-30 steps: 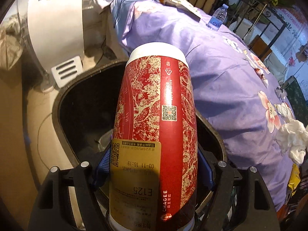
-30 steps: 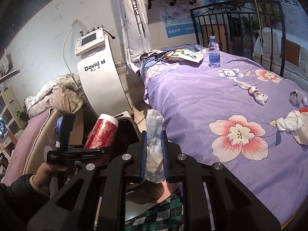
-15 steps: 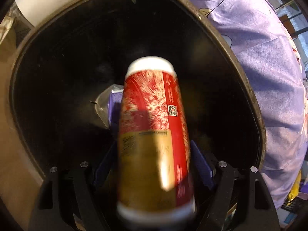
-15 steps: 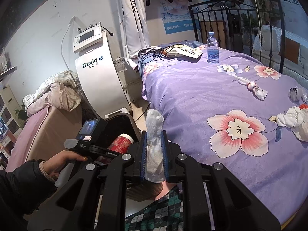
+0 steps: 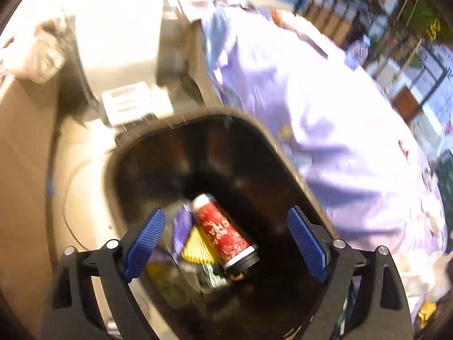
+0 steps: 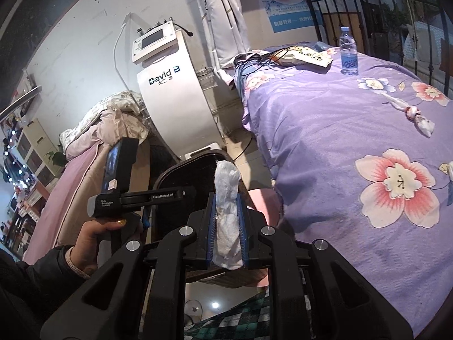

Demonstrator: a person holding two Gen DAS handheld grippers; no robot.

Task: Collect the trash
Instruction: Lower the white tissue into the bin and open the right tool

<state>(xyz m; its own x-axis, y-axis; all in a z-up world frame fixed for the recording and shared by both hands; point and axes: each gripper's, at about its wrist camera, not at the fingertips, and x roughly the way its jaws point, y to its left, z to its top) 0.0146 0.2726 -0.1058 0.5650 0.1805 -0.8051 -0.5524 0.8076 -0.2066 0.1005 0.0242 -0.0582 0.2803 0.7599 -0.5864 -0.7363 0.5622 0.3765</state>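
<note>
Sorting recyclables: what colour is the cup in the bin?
Red with pale patterning, white ends; left wrist view.

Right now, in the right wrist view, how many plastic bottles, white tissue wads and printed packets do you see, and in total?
Plastic bottle: 1
White tissue wad: 2, one in the right gripper, one on the bedspread
Printed packet: 1
Total: 4
Cut-off white scrap at the right edge: not counted

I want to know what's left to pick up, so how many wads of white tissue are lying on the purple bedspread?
2. One twisted wad lies mid-bed near the far flowers; part of another shows at the right edge. More may lie out of frame.
</note>
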